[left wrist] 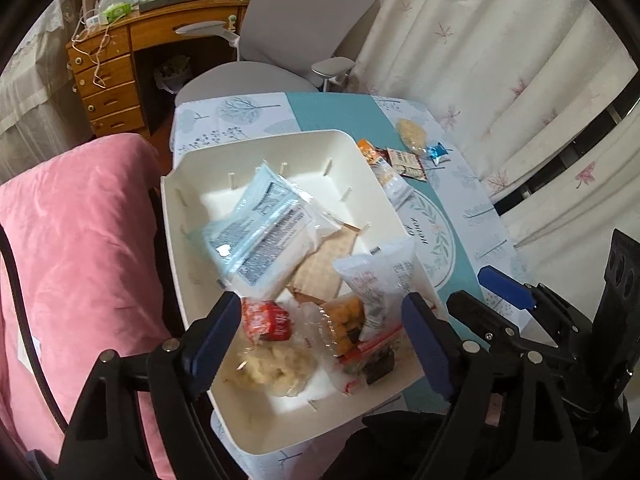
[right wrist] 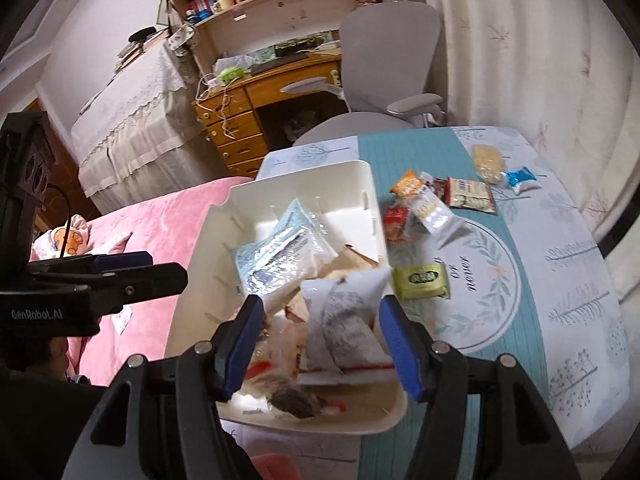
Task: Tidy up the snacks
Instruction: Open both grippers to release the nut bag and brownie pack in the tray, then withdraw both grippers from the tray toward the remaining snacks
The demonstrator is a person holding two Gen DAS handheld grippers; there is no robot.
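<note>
Left tool (left wrist: 320, 328) hangs over the near end of the white bin (left wrist: 176, 208), jaws wide apart, nothing clamped. Right tool (right wrist: 320, 344) is over the same bin, jaws apart, straddling a white snack packet (right wrist: 344, 312); pads don't look pressed on it. Bin sits on the bench (right wrist: 560, 280), already piled with packets. Step: mid-loading. Green packet (right wrist: 420, 280), red packet (right wrist: 396, 220) and others beyond the bin remain. Next: reach right, clamp one, drop it in.
</note>
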